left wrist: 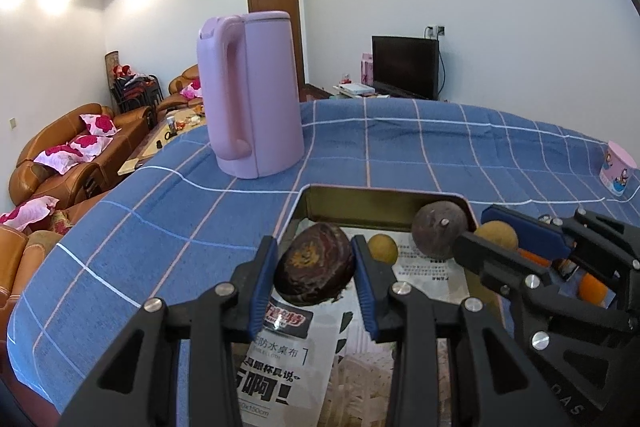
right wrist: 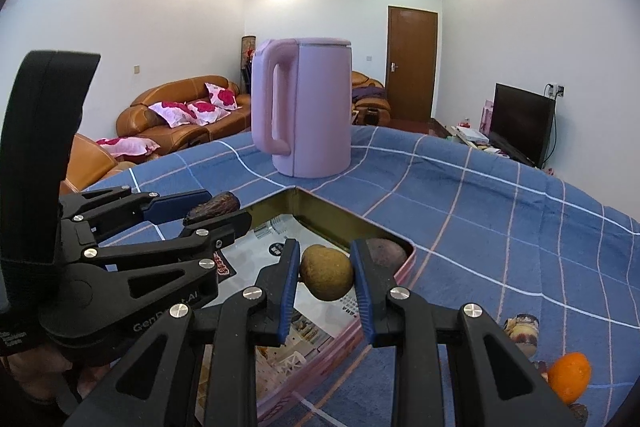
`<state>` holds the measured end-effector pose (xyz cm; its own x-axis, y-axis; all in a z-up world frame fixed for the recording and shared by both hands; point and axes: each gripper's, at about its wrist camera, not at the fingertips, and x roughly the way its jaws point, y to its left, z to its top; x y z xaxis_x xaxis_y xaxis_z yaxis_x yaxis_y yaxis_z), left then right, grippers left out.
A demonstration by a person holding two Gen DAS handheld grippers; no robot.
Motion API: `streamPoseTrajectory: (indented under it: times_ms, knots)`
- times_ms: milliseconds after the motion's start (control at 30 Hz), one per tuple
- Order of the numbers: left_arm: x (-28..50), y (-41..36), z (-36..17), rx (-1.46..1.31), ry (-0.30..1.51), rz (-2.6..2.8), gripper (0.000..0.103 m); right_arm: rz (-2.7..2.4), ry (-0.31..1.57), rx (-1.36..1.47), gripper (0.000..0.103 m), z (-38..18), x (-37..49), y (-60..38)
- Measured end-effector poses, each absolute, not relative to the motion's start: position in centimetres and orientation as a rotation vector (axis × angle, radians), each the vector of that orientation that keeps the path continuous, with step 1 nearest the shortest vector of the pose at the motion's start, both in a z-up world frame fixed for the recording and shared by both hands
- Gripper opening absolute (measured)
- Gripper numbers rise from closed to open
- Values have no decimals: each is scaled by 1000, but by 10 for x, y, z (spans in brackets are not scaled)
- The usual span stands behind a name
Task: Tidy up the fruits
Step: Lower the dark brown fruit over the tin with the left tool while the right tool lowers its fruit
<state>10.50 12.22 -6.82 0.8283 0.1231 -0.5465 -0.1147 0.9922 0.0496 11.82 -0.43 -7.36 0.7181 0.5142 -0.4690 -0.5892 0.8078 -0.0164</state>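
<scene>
Dark maroon and wrinkled, the passion fruit (left wrist: 315, 264) sits pinched in the left gripper (left wrist: 316, 267) above the tin tray (left wrist: 360, 201); the right gripper (right wrist: 326, 277) clamps a tan-brown round fruit (right wrist: 327, 277) over the tray's corner, beside another purple fruit (right wrist: 386, 251).

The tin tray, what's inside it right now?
Inside the tin tray: a printed leaflet, a dark purple fruit, and a small tan fruit. The grippers cover its near part.

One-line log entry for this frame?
left claw: shut on dark fruit | right claw: shut on tan fruit | both over tray
</scene>
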Motion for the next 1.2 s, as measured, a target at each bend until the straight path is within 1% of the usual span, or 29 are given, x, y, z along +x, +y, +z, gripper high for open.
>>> streamPoseTrajectory:
  times_ms: [900, 1200]
  knots:
    - [122, 121, -86, 25, 696, 108, 39, 607, 597, -190, 28, -86, 136, 7]
    - [123, 118, -87, 43, 692, 130, 40, 610, 639, -181, 29, -90, 142, 7]
